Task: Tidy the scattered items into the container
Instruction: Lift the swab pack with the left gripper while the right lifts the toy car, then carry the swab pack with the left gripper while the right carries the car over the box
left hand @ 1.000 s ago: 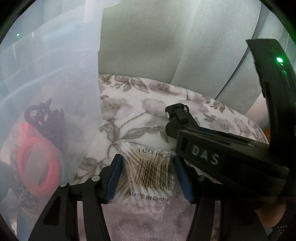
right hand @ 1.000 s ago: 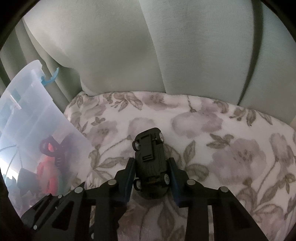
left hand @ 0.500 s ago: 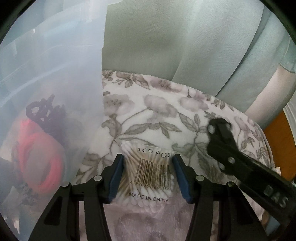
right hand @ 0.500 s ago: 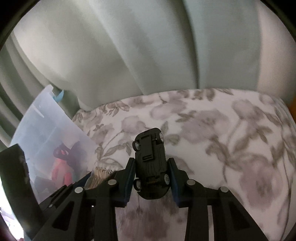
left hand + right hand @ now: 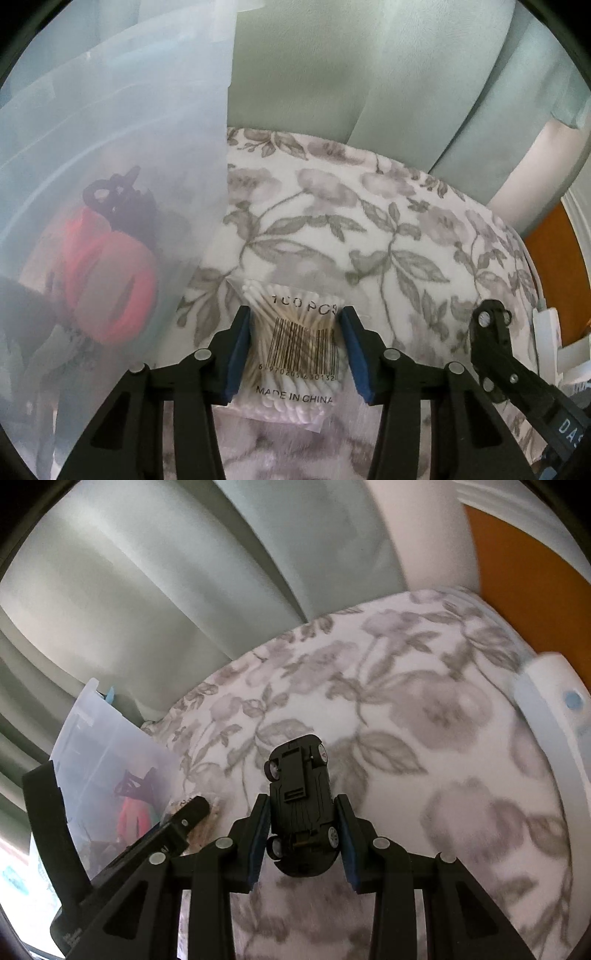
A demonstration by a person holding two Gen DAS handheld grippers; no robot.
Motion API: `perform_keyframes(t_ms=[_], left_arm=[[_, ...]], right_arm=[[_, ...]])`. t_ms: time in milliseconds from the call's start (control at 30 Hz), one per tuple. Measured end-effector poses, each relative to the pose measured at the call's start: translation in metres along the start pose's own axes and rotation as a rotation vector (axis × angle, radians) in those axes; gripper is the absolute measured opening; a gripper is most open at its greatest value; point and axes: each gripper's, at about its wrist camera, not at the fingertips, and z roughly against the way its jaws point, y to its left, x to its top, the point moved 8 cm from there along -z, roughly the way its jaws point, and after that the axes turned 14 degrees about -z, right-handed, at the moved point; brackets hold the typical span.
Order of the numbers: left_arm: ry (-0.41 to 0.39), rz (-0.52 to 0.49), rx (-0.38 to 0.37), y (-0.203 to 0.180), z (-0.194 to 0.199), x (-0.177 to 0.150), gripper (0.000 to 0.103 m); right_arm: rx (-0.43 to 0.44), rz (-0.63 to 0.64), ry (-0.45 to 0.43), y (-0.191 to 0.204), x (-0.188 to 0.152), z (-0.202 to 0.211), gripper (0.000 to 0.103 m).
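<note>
Left wrist view: left gripper straddling a clear packet of cotton swabs on the floral blanket; jaws just been closing, blue pads at the packet's edges, firm pressing not certain.
Right wrist view: right gripper clamped on a black toy car, underside up, nose pointing away, raised above the blanket.
Container: translucent plastic bin just left of the packet, wall close beside the left finger; bin well left of the car in the right view.
Already inside: black hair claw and red-pink looped thing, seen through the wall.
Neighbour: right gripper's finger low at right in the left view; left gripper near the swabs in the right view.
Risk, packet: slippery film and loose contents; likely to buckle or slide out if squeezed only at the edges.
Risk, bin wall: left finger likely to knock or snag the wall on the lift, given how close it stands.
Risk, car: narrow hold on the flanks; wheels could let it roll free if tilted.
Risk, crowding: both tools heading to one opening; collision probable unless taken in turn.
</note>
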Motion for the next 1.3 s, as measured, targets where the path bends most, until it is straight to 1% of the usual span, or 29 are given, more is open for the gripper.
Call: perform_keyframes(t_ms=[133,233,300,533,800,867,967,1067,1300], left_arm=[[0.016,-0.010,-0.005,-0.012,0.009,-0.009,0.049],[0.028,0.001,-0.033,-0.022,0.017,-0.015,0.048],[0.029,-0.005,-0.041,-0.030,0.024,-0.017,0.046],[0.008,-0.024,-0.062,-0.057,0.055,-0.020,0.041],[-0.030,-0.020,-0.095,-0.058,0.083,-0.015,0.039],[-0.045,-0.022,-0.102,-0.043,0.086,-0.010,0.038],[-0.066,-0.026,-0.110,-0.023,0.099,-0.013,0.038],[-0.087,-0.030,-0.123,0.028,0.110,-0.018,0.038],[-0.152,-0.030,-0.145,0.043,0.149,-0.013,0.038]], right_arm=[[-0.002,-0.035,-0.015,-0.010,-0.011,0.018,0.037],[0.002,-0.054,-0.016,-0.011,-0.020,0.025,0.037],[0.010,-0.062,-0.012,-0.009,-0.026,0.028,0.037],[0.038,-0.046,-0.039,0.003,-0.044,0.047,0.037],[0.055,-0.035,-0.094,0.020,-0.047,0.086,0.037],[0.057,-0.033,-0.105,0.024,-0.048,0.094,0.037],[0.061,-0.025,-0.118,0.032,-0.050,0.107,0.037],[0.070,-0.011,-0.136,0.041,-0.053,0.119,0.037],[0.093,0.029,-0.182,0.066,-0.058,0.147,0.037]])
